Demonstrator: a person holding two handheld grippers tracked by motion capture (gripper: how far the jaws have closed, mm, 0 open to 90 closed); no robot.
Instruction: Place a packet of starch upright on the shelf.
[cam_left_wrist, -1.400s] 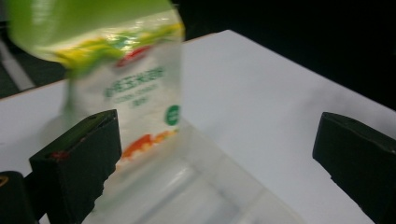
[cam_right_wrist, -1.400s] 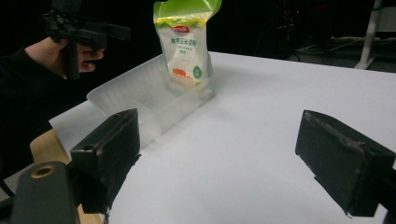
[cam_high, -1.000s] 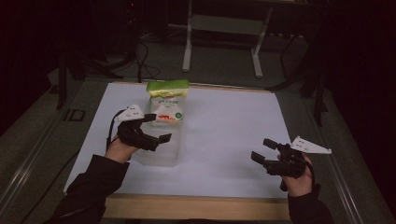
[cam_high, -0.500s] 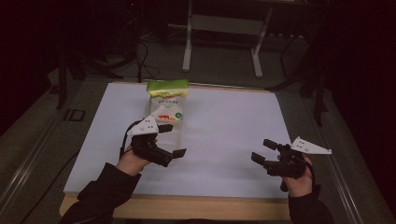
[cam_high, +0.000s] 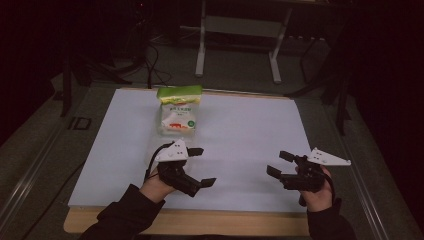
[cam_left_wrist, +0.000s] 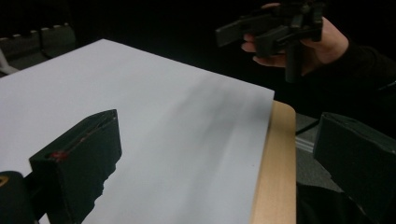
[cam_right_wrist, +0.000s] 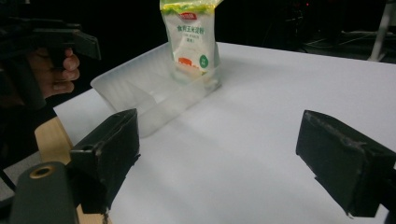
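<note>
Both tools (cam_high: 201, 166) (cam_high: 279, 163) agape, perhaps idle

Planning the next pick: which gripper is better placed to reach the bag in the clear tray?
Probably the left gripper: in the high view it sits open just in front of the clear plastic tray holding the white, green-topped bag. The right gripper is open too, but farther off.

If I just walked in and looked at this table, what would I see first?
Probably the bag with the bright green top, standing upright at the far end of a clear plastic tray on the white table cover. Next, the two black grippers nearer the person: the left gripper and the right gripper, both open with nothing between their jaws.
</note>
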